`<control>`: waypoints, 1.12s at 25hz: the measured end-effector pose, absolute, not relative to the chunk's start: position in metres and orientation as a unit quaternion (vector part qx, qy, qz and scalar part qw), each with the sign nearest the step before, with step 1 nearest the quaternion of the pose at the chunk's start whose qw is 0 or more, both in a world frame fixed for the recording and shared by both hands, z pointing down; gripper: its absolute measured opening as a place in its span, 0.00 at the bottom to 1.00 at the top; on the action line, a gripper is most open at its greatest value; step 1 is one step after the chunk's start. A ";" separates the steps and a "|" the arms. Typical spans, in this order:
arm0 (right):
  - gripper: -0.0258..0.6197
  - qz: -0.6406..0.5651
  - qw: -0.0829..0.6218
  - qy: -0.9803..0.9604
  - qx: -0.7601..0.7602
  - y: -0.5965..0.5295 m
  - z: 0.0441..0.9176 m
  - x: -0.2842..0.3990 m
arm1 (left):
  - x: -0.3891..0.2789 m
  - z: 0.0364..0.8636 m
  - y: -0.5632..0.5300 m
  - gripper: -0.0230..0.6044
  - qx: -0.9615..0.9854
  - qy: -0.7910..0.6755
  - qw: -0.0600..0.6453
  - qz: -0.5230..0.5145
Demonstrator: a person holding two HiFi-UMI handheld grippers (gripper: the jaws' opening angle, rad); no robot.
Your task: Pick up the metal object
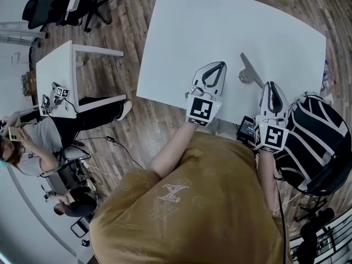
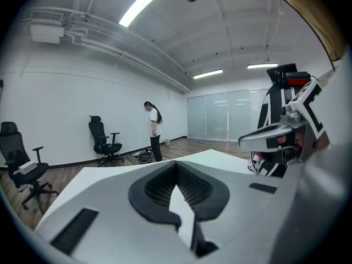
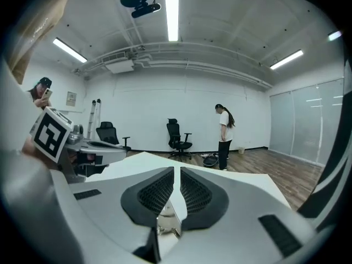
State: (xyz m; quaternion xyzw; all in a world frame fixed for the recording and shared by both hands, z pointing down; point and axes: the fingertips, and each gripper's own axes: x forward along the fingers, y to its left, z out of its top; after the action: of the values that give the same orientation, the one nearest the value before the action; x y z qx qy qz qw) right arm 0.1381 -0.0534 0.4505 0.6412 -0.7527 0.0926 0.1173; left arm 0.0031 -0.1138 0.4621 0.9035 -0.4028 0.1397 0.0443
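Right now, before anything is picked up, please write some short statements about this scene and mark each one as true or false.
1. The metal object lies on the white table. True.
2. The left gripper holds the metal object. False: its jaws are together with nothing between them, and the object lies apart from it on the table.
3. A black-and-white bag sits on the person's right side. True.
4. The office chair stands on the table. False: it stands on the wooden floor.
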 end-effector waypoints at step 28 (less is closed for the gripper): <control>0.21 0.032 0.405 -0.741 0.535 -0.068 0.622 0.088 | 0.018 0.574 -0.090 0.04 0.908 -0.332 0.104 0.235</control>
State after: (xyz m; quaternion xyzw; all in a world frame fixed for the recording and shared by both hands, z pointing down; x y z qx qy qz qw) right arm 0.0876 -0.0676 0.6224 0.5354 -0.7406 0.0321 0.4047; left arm 0.0179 -0.0901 0.5740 0.9078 -0.3315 0.2347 0.1042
